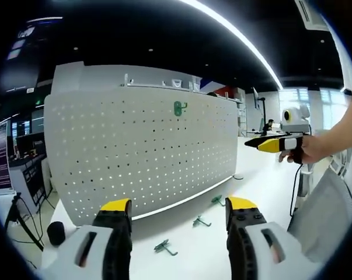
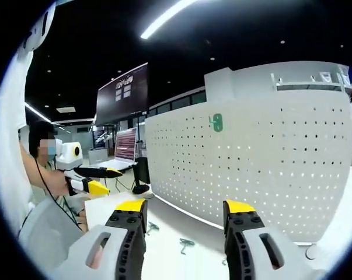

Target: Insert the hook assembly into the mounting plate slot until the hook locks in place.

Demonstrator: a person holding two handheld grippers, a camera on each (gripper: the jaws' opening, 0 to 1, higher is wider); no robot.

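Note:
A white perforated mounting plate (image 1: 140, 146) stands upright on the white table (image 1: 263, 181); it also spans the right gripper view (image 2: 257, 157). One green hook (image 1: 179, 108) hangs high on it, also visible at hook (image 2: 216, 122). Three loose green hooks lie on the table before the plate: hook (image 1: 165, 248), hook (image 1: 201, 221), hook (image 1: 217, 200); two appear as hook (image 2: 186, 244) and hook (image 2: 151, 227). My left gripper (image 1: 178, 205) is open and empty, above the loose hooks. My right gripper (image 2: 184, 206) is open and empty too. Each gripper is held up in a hand off to the side: right gripper (image 1: 275, 143), left gripper (image 2: 97, 179).
A black round object (image 1: 55, 232) sits at the table's left end, with a tripod leg (image 1: 15, 213) beyond the edge. A laptop (image 2: 126, 149) and a dark wall screen (image 2: 122, 87) stand behind the plate's end. A cable (image 1: 238, 177) lies by the plate's right end.

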